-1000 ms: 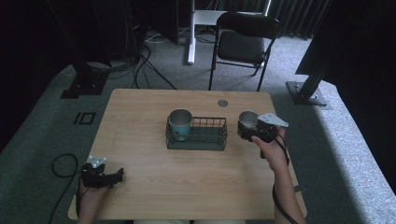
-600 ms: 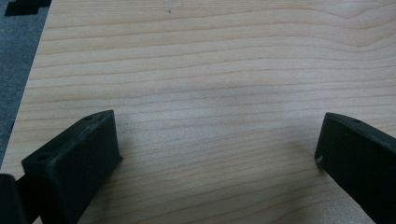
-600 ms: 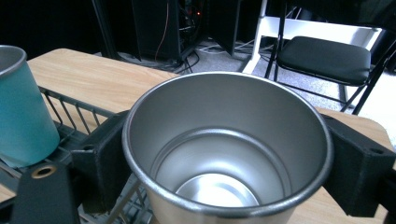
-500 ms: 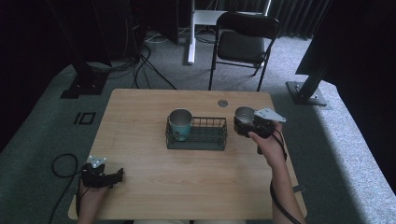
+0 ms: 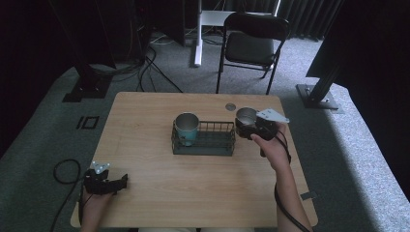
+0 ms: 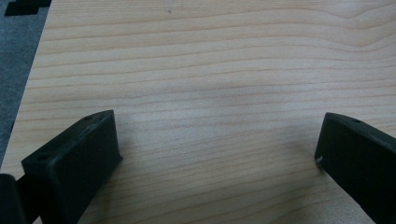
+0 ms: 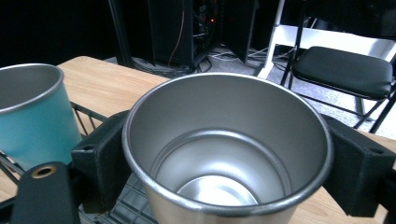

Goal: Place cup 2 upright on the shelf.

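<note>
While the steel cup (image 7: 227, 154) sits upright between the two black jaws of the right gripper (image 7: 224, 158), its rim and bare inner floor face the right gripper view, and each jaw presses flat against one side of its wall. From the high view the steel cup (image 5: 246, 116) is held above the counter (image 5: 145, 145) just off the 3 o'clock end of the wire basket (image 5: 204, 140), close to the basket's end wall; whether it touches the wire cannot be told. The right gripper (image 5: 247, 126), with its grey three-cornered plate on top, comes at the cup from 4 o'clock, and the person's right hand (image 5: 270, 147) wraps the handle behind it.

Inside the basket, at its 9 o'clock end, a teal cup (image 5: 186, 128) stands upright with a steel lining; in the right gripper view the teal cup (image 7: 32, 116) shows at 9 o'clock of the held one, apart from it, with black wire running below.

A small round grommet (image 5: 230, 106) lies in the counter at 11 o'clock of the steel cup, near the far edge.

Well apart, toward the counter's 7 o'clock corner, the left gripper (image 5: 121, 182) rests low over the wood, held by the left hand (image 5: 92, 200). Its jaws stand spread wide with bare wood grain between them.

Beyond the counter at 12 o'clock, a black folding chair (image 5: 251, 46) stands on the grey carpet.
</note>
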The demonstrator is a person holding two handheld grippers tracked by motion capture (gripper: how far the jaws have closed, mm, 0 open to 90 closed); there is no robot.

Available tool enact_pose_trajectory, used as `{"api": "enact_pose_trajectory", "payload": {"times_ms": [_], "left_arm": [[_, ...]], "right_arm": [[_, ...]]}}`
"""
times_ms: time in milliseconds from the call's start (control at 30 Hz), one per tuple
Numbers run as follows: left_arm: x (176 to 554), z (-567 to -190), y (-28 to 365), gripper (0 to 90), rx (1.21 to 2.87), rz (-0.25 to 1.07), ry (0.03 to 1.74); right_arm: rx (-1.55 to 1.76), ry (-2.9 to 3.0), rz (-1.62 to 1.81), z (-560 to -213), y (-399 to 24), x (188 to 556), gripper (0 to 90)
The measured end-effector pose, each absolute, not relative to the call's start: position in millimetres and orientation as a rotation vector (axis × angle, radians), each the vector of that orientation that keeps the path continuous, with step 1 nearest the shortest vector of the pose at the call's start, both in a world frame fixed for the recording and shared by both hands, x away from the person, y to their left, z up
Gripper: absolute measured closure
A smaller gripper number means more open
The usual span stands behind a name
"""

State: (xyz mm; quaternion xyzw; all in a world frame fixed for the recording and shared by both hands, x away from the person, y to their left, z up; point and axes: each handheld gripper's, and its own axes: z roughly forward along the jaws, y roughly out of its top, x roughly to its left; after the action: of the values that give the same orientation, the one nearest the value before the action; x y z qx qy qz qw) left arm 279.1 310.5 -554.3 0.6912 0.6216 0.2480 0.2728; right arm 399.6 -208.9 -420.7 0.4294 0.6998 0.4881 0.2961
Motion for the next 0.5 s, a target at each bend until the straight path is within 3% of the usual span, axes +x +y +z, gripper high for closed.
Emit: {"api": "enact_pose_trajectory", "payload": {"times_ms": [500], "left_arm": [[279, -554, 310, 0.3, 1.86, 0.667, 1.672]], "right_arm": [[1.089, 1.902, 1.325, -414, -184, 404, 13.8]]}}
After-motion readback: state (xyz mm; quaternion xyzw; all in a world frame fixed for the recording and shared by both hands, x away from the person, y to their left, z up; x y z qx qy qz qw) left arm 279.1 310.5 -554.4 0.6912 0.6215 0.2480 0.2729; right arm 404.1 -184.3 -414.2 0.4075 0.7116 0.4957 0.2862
